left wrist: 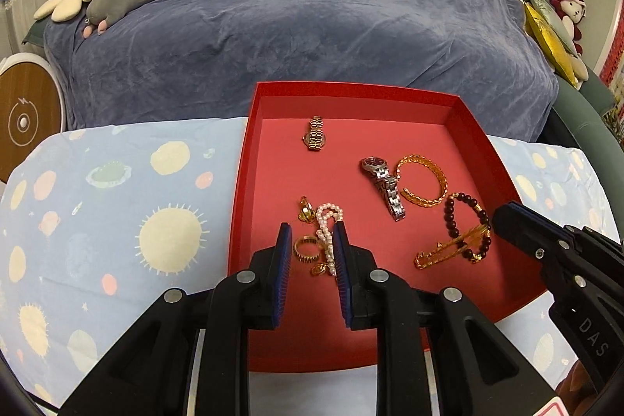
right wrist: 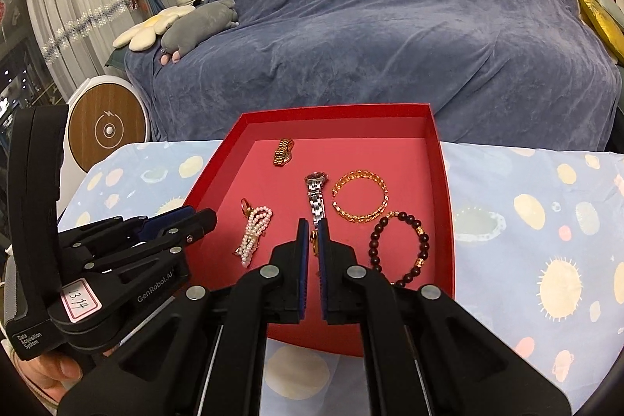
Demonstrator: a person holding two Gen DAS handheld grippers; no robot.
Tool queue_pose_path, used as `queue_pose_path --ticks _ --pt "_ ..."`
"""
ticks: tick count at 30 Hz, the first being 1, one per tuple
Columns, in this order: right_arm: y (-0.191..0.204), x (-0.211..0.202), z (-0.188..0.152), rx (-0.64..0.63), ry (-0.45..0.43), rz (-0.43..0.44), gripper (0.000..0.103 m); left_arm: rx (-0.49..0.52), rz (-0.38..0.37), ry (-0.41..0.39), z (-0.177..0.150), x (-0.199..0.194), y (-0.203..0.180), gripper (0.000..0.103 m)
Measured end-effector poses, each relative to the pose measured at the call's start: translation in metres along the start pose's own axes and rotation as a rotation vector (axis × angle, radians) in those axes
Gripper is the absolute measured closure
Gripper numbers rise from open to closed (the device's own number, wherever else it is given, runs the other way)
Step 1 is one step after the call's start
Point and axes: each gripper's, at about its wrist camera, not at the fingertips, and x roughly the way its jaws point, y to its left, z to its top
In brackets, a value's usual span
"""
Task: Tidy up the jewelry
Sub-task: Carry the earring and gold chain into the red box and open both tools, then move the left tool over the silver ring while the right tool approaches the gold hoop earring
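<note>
Most pieces are already lying inside the red tray (left wrist: 249,151), though the pearl strand (left wrist: 328,236) and rings are sitting tangled near its front-left, where the left claw (left wrist: 312,252) is hovering half-open and empty, the right claw (right wrist: 314,252) narrowly parted around a gold bangle (left wrist: 448,248).

Dim indoor light, maybe overhead; fisheye-warped edges

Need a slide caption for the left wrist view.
Open left gripper over white pearl strand and gold ring in red cardboard tray.
</note>
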Motion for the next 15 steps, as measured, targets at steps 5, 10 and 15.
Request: queue_pose_path --ticks 5,10,15 --pt "-0.003 -0.011 0.002 0.002 -0.037 -0.015 0.085 -0.055 0.000 -0.025 0.000 -0.008 0.012 0.059" --pt "-0.001 -0.043 0.001 -0.024 -0.091 -0.025 0.079 -0.039 0.024 -0.098 -0.002 -0.040 0.017 0.056" --pt "0.001 -0.087 -0.013 -0.045 -0.131 -0.033 0.078 -0.011 0.051 -0.139 -0.016 -0.080 0.019 0.048"
